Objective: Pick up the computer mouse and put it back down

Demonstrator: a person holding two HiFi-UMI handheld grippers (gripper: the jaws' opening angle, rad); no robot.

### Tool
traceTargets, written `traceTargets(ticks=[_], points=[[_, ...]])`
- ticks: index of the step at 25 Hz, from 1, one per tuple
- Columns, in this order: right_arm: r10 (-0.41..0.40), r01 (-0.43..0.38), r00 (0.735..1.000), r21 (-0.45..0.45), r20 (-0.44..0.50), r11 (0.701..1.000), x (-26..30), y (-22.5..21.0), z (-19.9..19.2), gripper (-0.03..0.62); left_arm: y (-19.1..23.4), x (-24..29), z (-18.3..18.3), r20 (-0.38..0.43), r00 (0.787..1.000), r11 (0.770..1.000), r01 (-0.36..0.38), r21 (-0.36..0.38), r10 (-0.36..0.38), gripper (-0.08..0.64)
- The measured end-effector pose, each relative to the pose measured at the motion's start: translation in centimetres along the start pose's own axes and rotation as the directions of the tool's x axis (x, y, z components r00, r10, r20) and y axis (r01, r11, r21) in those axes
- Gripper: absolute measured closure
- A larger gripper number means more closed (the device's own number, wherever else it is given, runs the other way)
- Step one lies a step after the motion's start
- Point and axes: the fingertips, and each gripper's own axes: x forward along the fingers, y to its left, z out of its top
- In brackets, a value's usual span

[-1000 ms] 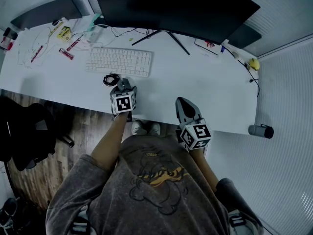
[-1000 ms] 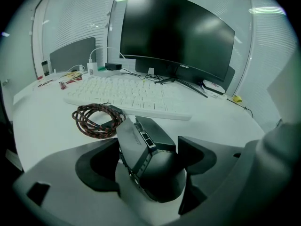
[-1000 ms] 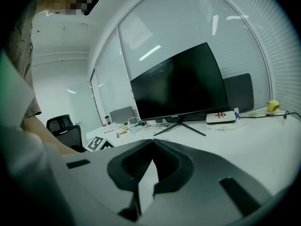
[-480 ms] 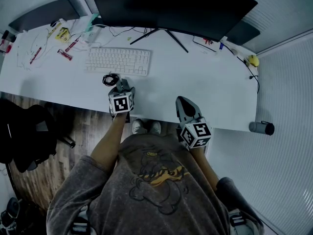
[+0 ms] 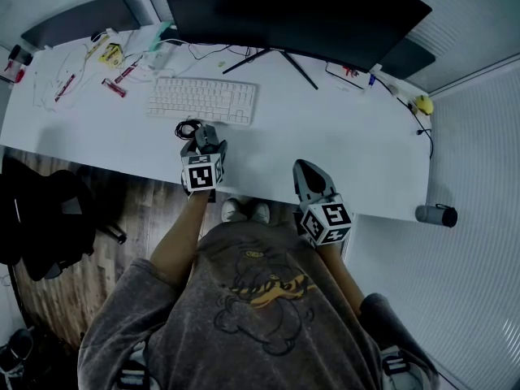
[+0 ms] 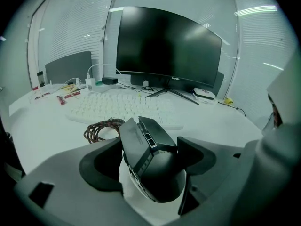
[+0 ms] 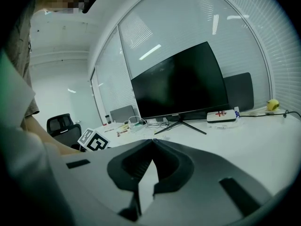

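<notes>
I read left gripper (image 6: 149,160) clamped on the mouse (image 6: 156,175), which sits tilted near the desk's (image 5: 349,140) front edge, before the keyboard (image 5: 201,101). Right gripper (image 7: 152,143): jaws together, empty.

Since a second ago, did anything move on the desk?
Barely. The left claw, shut on the mouse, seems to have crept slightly toward the keyboard. The right claw, shut and empty, stayed at the desk edge. The keyboard, cable and monitor stayed put.
</notes>
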Motion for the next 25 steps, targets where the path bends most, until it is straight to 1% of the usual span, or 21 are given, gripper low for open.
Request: traceTargets(ticks=[7,13,18,25], points=[[0.004,-0.004,1.000,-0.006,0.013,1.000,0.1,0.3,0.3,0.586,-0.1,-1.5,3.1,0.102,0.995,1.000,0.018,0.014,-0.019,0.190],[-0.014,0.014,0.999,-0.007,0.033,1.000,-0.3,-0.1,0.8,0.586,-1.3,-4.1,7.0,0.198,0.978,0.997,0.059,0.056,-0.069,0.190],[-0.028,0.029,0.998,-0.004,0.055,1.000,-0.5,-0.5,1.3,0.586,-3.4,-7.2,10.4,0.275,0.950,0.988,0.125,0.091,-0.145,0.190],[-0.038,0.038,0.996,-0.004,0.086,0.999,-0.8,-0.5,2.2,0.586,-6.7,-12.4,13.4,0.360,0.893,0.963,0.233,0.137,-0.268,0.190]])
